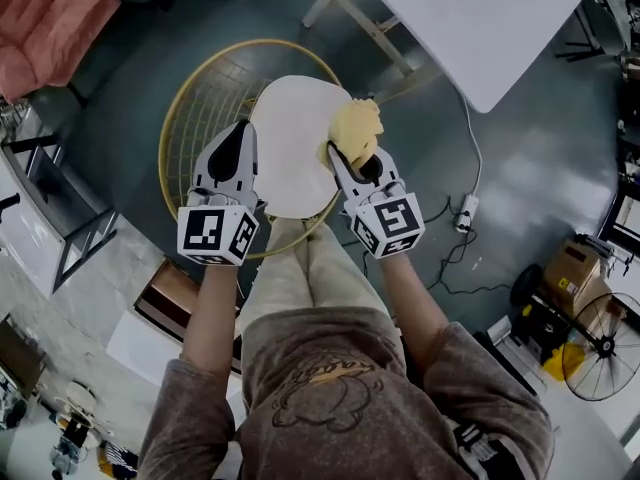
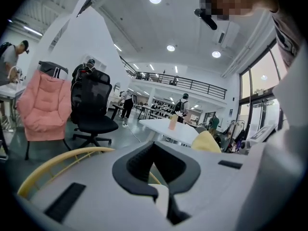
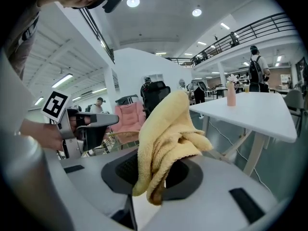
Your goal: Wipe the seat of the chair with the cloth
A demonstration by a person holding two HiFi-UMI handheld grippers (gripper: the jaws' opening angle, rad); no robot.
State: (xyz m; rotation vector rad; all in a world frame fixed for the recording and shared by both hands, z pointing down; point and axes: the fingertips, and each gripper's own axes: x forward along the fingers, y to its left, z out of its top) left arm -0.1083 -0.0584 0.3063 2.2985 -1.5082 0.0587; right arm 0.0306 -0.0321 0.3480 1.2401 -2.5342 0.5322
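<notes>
— Dark floor (image 1: pixel 140 183) spreads round us in an open hall. Where do we have the cloth?
— The yellow cloth (image 1: pixel 357 128) is bunched in our right tongs (image 1: pixel 338 156), which are clenched on it, and most of it sticks out past the tips. We'd say that gives us a loose pad to rub with.
— And where is it over the chair?
— At the right edge of the white seat (image 1: pixel 285 148). Whether it touches, we cannot tell. We judge that most of the seat is yet to be wiped.
— Our left tongs (image 1: pixel 242 131)?
— Closed on nothing, over the seat's left side. That may be to steady the chair (image 1: pixel 195 108) with its gold wire frame, or simply to keep clear of the stroke.
— Anything near?
— A white surface (image 1: pixel 470 18) stands just beyond the chair, out of our way.
</notes>
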